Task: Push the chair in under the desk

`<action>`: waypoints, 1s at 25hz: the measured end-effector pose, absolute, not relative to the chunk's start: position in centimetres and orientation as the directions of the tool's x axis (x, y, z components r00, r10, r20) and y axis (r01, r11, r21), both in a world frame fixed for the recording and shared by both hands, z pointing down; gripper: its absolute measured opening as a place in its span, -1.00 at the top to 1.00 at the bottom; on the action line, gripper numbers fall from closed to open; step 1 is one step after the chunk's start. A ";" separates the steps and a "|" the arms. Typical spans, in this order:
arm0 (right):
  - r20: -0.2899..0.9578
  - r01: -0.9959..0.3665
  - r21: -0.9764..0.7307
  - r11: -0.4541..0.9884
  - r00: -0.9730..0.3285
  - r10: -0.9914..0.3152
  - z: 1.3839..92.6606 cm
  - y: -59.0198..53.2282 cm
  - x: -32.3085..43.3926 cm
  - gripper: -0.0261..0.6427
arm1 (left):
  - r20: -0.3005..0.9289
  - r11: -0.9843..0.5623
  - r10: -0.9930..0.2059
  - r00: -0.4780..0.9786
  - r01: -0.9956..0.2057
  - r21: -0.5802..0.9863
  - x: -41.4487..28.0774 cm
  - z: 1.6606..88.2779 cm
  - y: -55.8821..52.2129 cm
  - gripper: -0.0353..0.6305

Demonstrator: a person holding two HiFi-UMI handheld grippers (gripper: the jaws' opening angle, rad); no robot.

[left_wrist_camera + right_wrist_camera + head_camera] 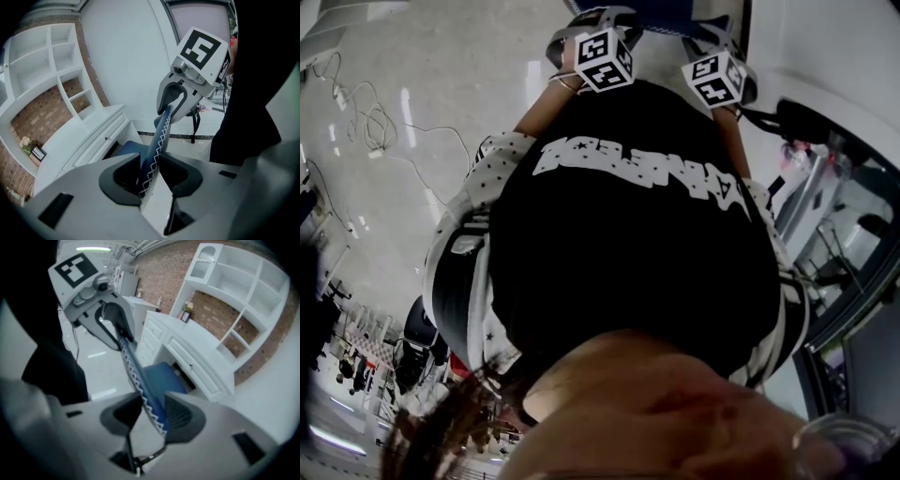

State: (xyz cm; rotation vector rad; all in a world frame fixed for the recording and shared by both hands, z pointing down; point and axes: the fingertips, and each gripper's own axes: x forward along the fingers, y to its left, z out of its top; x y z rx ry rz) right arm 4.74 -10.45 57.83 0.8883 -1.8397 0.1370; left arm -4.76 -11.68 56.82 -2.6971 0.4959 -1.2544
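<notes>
Your left tool [149, 163] and right tool [152, 405] both look clamped on the chair back [161, 131]. Its seat [161, 376] sits at the surface [201, 348] opening, not fully under. Push step; next drive both straight in, evenly.

the chair back [154, 150] is showing blue with white zigzag stitching. the desk [197, 352] is looking white, and the wall [159, 273] behind is showing red-brown brick. the marker cubes [605, 58] are wearing black squares on white.
</notes>
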 end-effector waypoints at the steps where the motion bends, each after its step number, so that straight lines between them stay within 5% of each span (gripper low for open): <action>1: 0.842 -0.630 0.299 0.717 -0.179 -0.509 58.1 -10.6 5.1 0.46 | 0.721 -0.939 -0.343 0.602 -0.239 -0.247 -4.4 57.1 -11.8 0.41; 25: 0.829 -0.593 0.296 0.749 -0.230 -0.510 57.3 -13.4 4.1 0.44 | 0.738 -0.921 -0.381 0.557 -0.301 -0.248 -5.3 56.6 -14.6 0.38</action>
